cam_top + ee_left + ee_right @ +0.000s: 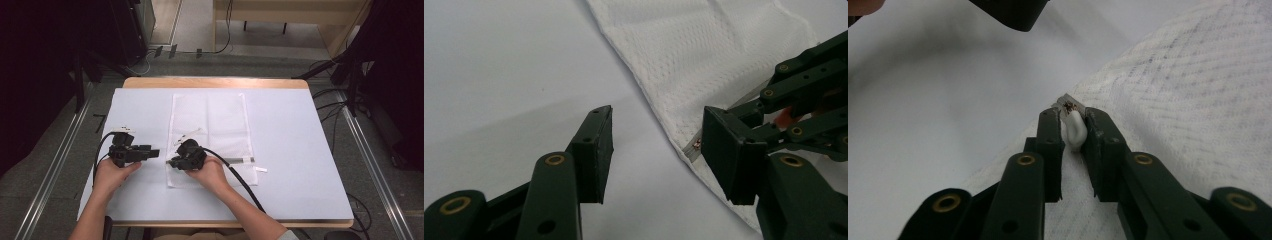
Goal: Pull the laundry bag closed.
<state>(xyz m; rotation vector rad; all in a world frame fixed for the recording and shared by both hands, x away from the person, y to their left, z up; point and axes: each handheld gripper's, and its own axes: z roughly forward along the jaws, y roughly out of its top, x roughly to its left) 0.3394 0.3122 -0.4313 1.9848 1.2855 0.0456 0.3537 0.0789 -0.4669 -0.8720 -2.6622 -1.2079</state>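
Note:
A white mesh bag [210,125] lies flat in the middle of the white table cover [295,150], with its zipper [240,160] running along the near side. My right gripper [172,162] is at the bag's near left corner. In the right gripper view it [1073,127] is shut on the white zipper pull [1074,131], just behind the zipper's metal end [1068,104]. Just left of the bag's edge, my left gripper [152,151] stands open. In the left gripper view its jaws [659,150] stand apart over the bare cover, with the bag's edge [674,135] and the right gripper [809,100] beyond.
A small white tag [261,169] lies near the zipper's right end, and white scraps [122,129] lie behind the left gripper. The table's wooden far edge [215,82] shows past the cover. Cables and stand legs [330,70] cross the floor around the table.

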